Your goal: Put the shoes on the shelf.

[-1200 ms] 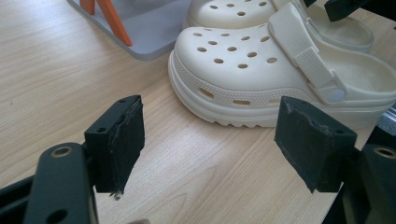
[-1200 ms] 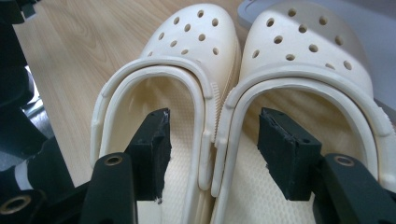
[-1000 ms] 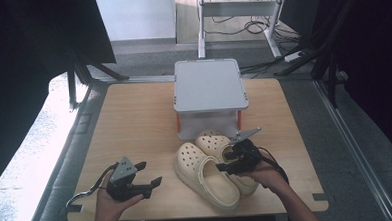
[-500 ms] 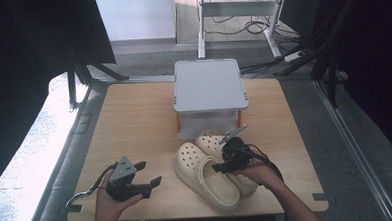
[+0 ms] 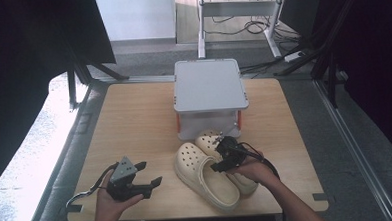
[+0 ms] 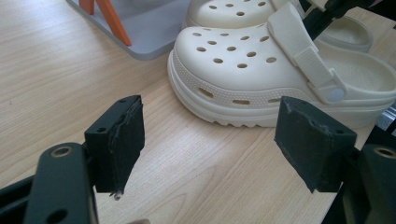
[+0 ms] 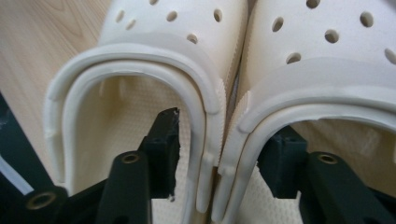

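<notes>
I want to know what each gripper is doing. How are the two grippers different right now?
The right gripper has one of its jaws inside each clog, astride their touching inner walls; the left gripper has nothing between its jaws. The right jaws have just been closing; the left stand wide open. The right is over the clogs, the left off to their side. Both are black and hand-held.

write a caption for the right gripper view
Right tongs straddling the touching inner walls of two cream clogs, one jaw inside each.
</notes>
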A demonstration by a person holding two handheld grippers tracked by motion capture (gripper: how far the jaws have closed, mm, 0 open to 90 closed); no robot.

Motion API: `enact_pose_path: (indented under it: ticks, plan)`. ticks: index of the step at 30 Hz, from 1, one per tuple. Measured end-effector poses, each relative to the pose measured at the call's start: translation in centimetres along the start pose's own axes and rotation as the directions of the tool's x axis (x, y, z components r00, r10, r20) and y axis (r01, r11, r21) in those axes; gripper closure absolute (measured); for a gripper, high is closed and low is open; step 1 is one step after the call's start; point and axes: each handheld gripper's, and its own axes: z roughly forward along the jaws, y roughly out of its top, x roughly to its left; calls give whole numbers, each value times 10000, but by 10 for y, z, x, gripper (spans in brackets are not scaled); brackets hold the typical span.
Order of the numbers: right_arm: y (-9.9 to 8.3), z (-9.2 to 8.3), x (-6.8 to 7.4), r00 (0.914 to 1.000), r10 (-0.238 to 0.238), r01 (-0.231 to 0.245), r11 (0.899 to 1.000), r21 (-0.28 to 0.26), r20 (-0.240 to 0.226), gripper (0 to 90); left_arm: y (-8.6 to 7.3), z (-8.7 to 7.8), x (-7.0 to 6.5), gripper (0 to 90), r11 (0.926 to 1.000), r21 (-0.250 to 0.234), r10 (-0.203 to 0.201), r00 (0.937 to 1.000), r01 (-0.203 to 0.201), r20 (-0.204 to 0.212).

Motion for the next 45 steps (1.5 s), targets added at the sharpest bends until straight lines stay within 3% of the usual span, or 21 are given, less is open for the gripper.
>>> enact_pose_path:
  ticks: [11,16,25,37,45]
  plan:
    - [4,6,0,9997,82,-91,9991,405,235,633,0,0,0,248,10000,-38,0,10000,0,-7]
    - [-1,4,-2,9992,288,-288,9996,30,265,652,0,-2,1,250,9999,-155,29,10000,-29,-44]
    - [-6,-1,-2,9998,-102,106,9996,-249,172,655,0,-1,1,249,9999,-103,37,10000,-38,-47]
    - [-12,-33,6,9982,-538,514,9947,-893,-246,655,0,-1,1,249,10000,-83,37,10000,-38,-33]
    - [-16,-65,14,9962,-761,701,9890,-1303,-413,655,0,0,1,249,10000,-33,38,10000,-38,-25]
